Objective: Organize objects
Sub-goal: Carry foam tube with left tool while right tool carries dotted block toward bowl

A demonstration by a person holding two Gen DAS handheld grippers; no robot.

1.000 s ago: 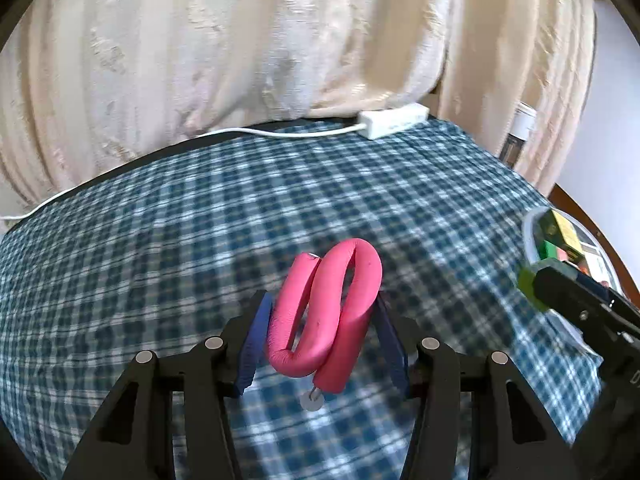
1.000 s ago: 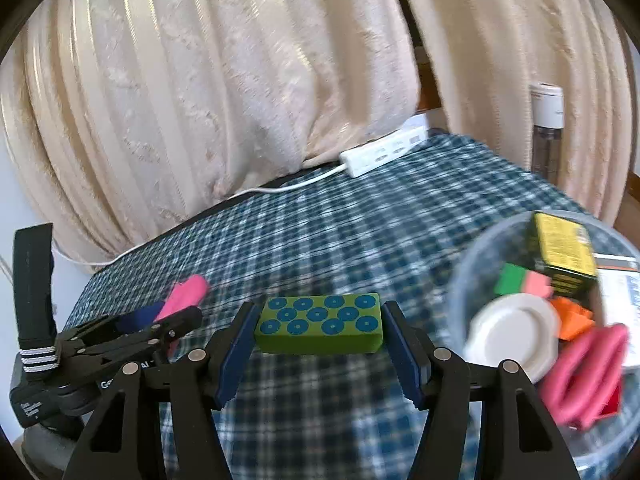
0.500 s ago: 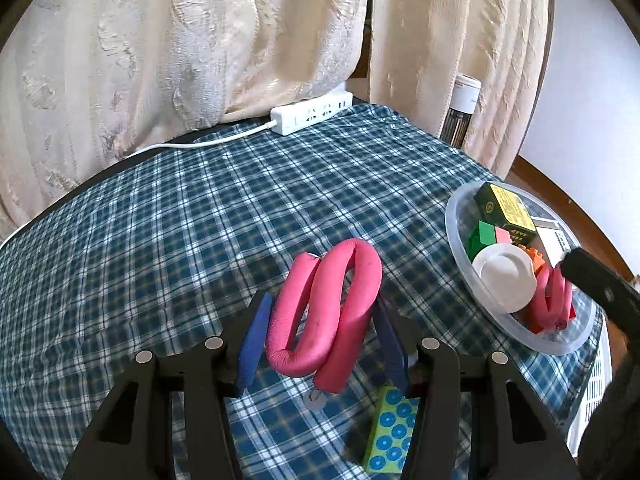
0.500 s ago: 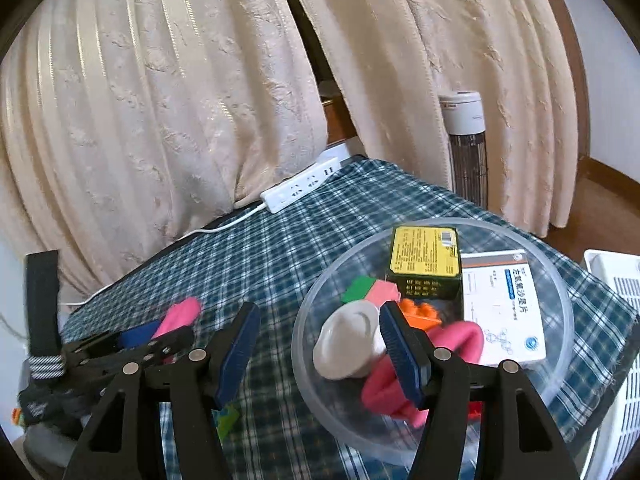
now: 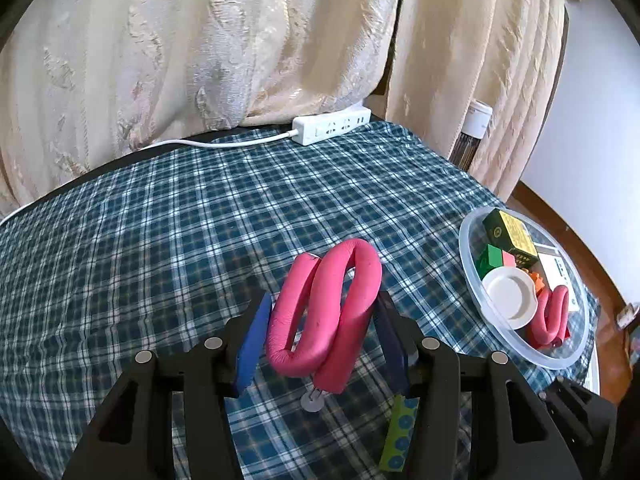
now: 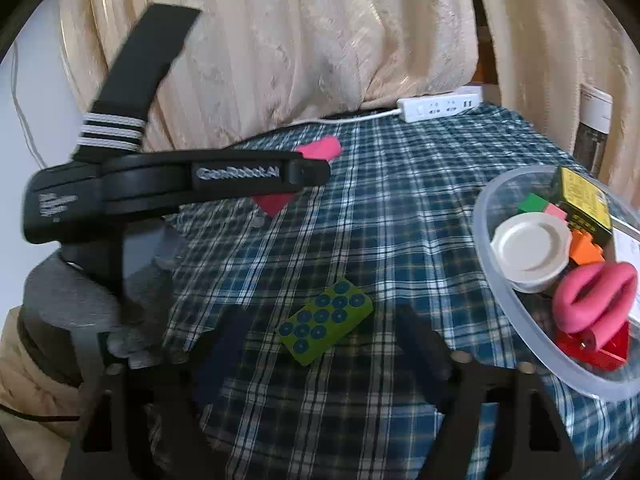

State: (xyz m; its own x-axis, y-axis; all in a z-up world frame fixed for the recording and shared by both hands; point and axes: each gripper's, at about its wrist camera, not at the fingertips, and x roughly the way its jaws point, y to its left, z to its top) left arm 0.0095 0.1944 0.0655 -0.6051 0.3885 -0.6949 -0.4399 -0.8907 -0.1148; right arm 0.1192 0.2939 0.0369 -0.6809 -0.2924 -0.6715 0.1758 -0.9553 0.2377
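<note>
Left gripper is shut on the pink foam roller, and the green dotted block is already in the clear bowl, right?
Not quite. The left gripper is shut on the pink roller, but the green block lies on the tablecloth beside the bowl, as the right wrist view shows.

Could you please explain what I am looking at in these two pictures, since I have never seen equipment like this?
A person holds two hand-held tongs, each carrying a fisheye camera that looks along its fingers. The left camera shows the left tongs clamped on a bent pink foam roller above the plaid tablecloth. The right camera shows the right tongs, open and blurred, behind a green dotted block lying on the cloth. At right sits a clear plastic bowl holding a white lid, another pink roller, small boxes and blocks. A white power strip lies by the curtain.
</note>
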